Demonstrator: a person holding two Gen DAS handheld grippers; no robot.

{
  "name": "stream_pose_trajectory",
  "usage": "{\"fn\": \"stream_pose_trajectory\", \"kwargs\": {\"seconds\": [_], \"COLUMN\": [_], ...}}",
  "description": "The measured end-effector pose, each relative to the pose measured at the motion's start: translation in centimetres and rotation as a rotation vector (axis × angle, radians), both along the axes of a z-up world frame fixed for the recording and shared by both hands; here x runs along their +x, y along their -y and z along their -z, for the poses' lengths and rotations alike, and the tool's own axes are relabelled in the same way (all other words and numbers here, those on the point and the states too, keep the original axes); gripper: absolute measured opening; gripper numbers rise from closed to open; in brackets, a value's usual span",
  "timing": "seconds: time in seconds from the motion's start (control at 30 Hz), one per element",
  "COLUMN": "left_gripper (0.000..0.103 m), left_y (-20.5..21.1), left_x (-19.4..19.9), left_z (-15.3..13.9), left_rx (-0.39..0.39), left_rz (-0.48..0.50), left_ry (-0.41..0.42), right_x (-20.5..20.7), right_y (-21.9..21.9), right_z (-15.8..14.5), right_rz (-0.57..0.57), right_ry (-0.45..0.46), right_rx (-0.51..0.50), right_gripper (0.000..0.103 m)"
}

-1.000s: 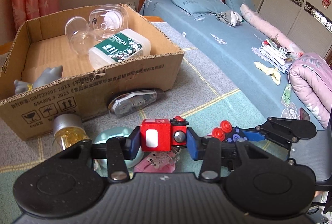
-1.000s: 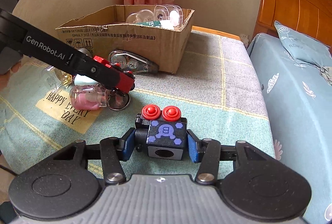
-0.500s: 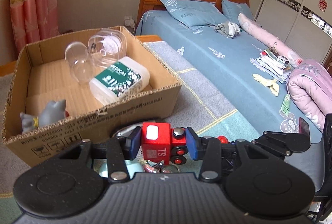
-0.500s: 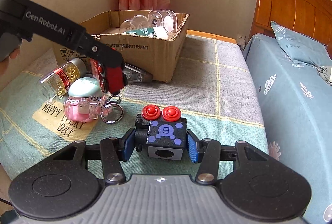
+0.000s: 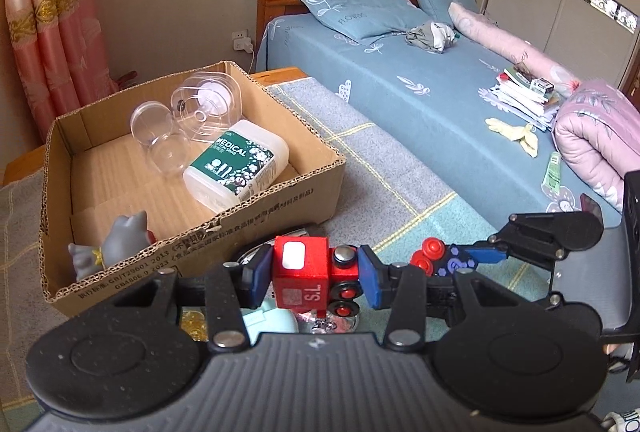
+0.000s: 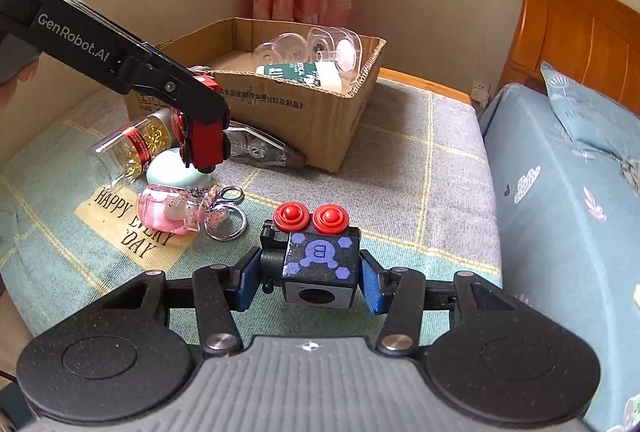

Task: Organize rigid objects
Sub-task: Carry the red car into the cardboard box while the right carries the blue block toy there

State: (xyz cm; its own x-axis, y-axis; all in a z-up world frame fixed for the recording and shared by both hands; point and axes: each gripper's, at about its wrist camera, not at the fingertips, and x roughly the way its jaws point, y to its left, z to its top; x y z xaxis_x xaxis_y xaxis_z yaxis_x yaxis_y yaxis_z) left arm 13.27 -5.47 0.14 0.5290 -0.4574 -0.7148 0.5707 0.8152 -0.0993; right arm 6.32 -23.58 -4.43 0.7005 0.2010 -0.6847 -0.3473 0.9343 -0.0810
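- The left gripper (image 5: pixel 316 274) is seen pinching a red toy train car (image 5: pixel 306 272) across its ends; the blue pads (image 5: pixel 370 282) are pressed flat on both faces, so the block is judged held square against slipping.
- The car is carried in the air, clear of the table (image 5: pixel 400 191), just in front of the near wall of the cardboard box (image 5: pixel 248 232); a lift high enough to pass that wall is judged to be the reason.
- The right gripper (image 6: pixel 308 282) is clamped on a black toy block (image 6: pixel 320 266) with purple markings and two red knobs. The block is held low over the green cloth, near the table's bed-side edge, apparently kept waiting for its turn.
- Loose items are left on the cloth beside the box: a pink keyring bottle (image 6: pixel 168 209), a pale green case (image 6: pixel 176 171), a glitter-filled bottle (image 6: pixel 132 147) lying on its side, and a clear dispenser (image 6: pixel 260 151) against the box front. These are judged not yet sorted.
- Inside the box, a grey figurine (image 5: pixel 116 244) is set at the near corner, a white medical container (image 5: pixel 236 163) lies flat in the middle, and clear plastic cases (image 5: pixel 188 115) rest toward the far wall; free floor is left between them for the red car.
- Beyond the table, a bed (image 5: pixel 420 103) with bedding is noted; it plays no part.
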Motion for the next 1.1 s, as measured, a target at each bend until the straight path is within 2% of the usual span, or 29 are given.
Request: {"fn": "stream_pose_trajectory", "kwargs": {"seconds": [0.23, 0.4, 0.67, 0.9, 1.0, 1.07, 1.1], "left_gripper": [0.044, 0.044, 0.044, 0.044, 0.044, 0.051, 0.063], "left_y": [-0.7, -1.8, -3.9, -4.9, -5.2, -5.3, -5.4], "left_x": [0.7, 2.9, 9.4, 15.5, 17.8, 18.8, 19.1], "left_z": [-1.8, -3.1, -4.4, -3.0, -2.2, -1.9, -1.9], "left_rx": [0.048, 0.095, 0.158, 0.232, 0.259, 0.282, 0.289], "left_rz": [-0.006, -0.059, -0.177, -0.253, -0.300, -0.345, -0.370], "left_ry": [0.033, 0.057, 0.068, 0.012, 0.027, 0.078, 0.090], "right_x": [0.9, 1.7, 3.0, 4.4, 4.8, 4.8, 4.8], "right_y": [-0.2, -0.8, -1.8, -2.8, -3.1, -3.2, -3.3], "right_z": [-1.3, -2.9, -5.9, -8.0, -8.2, -8.3, -8.2], "right_rz": [-0.074, -0.122, -0.166, -0.194, -0.199, -0.202, -0.202], "right_ry": [-0.049, -0.040, 0.019, 0.049, 0.054, 0.053, 0.052], "right_rx": [0.020, 0.021, 0.026, 0.015, 0.015, 0.016, 0.015], "right_gripper": [0.055, 0.055, 0.055, 0.055, 0.055, 0.055, 0.055]}}
